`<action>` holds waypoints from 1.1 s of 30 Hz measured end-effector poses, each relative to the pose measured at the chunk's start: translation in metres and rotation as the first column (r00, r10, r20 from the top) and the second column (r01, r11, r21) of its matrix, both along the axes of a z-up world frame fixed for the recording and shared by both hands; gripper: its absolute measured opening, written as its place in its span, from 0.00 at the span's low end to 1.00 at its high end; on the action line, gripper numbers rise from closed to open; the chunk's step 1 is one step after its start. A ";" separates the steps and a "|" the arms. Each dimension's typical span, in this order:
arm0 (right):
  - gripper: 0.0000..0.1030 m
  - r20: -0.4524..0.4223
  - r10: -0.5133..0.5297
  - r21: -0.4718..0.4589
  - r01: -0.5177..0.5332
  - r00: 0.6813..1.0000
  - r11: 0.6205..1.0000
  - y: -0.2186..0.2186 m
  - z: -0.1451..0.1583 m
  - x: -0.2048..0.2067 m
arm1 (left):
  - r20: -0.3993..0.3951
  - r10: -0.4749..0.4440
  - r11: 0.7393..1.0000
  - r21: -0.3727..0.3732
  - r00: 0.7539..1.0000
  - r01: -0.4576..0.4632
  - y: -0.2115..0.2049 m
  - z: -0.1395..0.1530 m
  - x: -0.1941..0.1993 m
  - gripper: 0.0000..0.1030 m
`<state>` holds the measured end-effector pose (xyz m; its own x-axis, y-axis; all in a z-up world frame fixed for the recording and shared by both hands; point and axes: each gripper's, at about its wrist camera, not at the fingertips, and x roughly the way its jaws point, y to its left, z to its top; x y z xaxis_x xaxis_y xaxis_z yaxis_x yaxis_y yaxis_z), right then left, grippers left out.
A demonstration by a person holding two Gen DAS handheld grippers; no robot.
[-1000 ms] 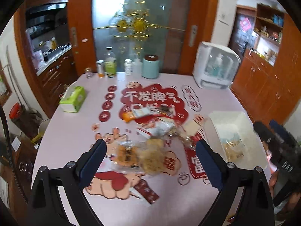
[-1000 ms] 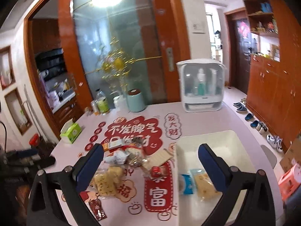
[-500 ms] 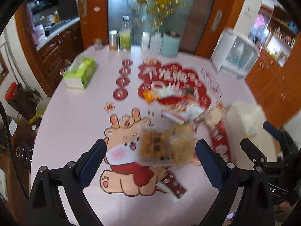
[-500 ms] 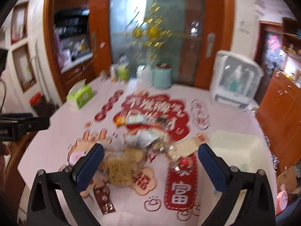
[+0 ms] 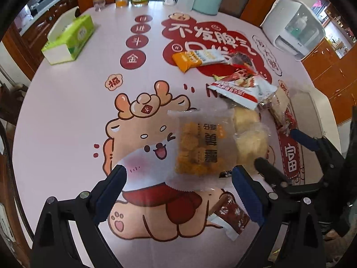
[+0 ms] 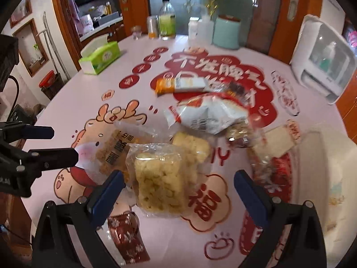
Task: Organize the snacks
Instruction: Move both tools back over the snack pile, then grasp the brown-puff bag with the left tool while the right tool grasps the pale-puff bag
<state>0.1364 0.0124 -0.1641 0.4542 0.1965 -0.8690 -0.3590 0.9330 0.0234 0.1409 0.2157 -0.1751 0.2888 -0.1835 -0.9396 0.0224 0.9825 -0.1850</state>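
pink table (image 5: 67,120): snack packets (image 5: 200,147) piled, tissue box (image 5: 69,38) far

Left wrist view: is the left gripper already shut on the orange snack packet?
No, the left gripper is open, its fingers either side of the orange snack packet.

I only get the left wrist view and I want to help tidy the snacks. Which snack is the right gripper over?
Observer: The right gripper is open. A clear packet of pale puffed rice lies on the table between its fingers, not pinched.
Operator: Is anything in the bin yet?
Observer: The white bin is blurred at the right edge of the right wrist view. Something pale yellow and something bluish seem to lie inside, but I cannot tell what they are.
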 end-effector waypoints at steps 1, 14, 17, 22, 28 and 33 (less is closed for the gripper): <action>0.97 -0.013 0.007 -0.016 -0.007 1.000 1.000 0.004 -0.008 0.003 | -0.004 0.000 1.000 -0.001 1.000 0.000 0.000 -0.002 0.003 0.92; 0.56 -0.108 -0.009 0.015 0.011 0.994 1.000 0.001 -0.036 0.022 | -0.051 -0.064 0.997 -0.035 0.997 0.063 -0.020 -0.025 0.029 0.92; 0.56 -0.118 -0.057 0.032 0.061 0.991 0.998 -0.016 -0.034 0.022 | -0.065 -0.100 0.995 -0.035 0.993 0.098 -0.033 -0.032 0.035 0.92; 0.55 -0.130 -0.140 0.044 0.147 0.982 0.988 -0.045 -0.032 0.022 | -0.114 -0.127 0.992 0.001 0.985 0.128 -0.053 -0.051 0.047 0.92; 0.55 -0.155 -0.181 0.057 0.192 0.971 0.980 -0.062 -0.036 0.022 | -0.177 -0.095 0.994 0.038 0.980 0.103 -0.060 -0.075 0.057 0.92; 0.55 -0.164 -0.190 0.062 0.202 0.968 0.977 -0.063 -0.039 0.021 | -0.177 -0.080 0.994 0.053 0.981 0.091 -0.063 -0.078 0.056 0.87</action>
<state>0.1572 -0.0510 -0.2033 0.3504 0.1868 -0.9178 -0.1552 0.9779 0.1398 0.1969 0.1528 -0.2528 0.1053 -0.1413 -0.9843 0.0797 0.9879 -0.1333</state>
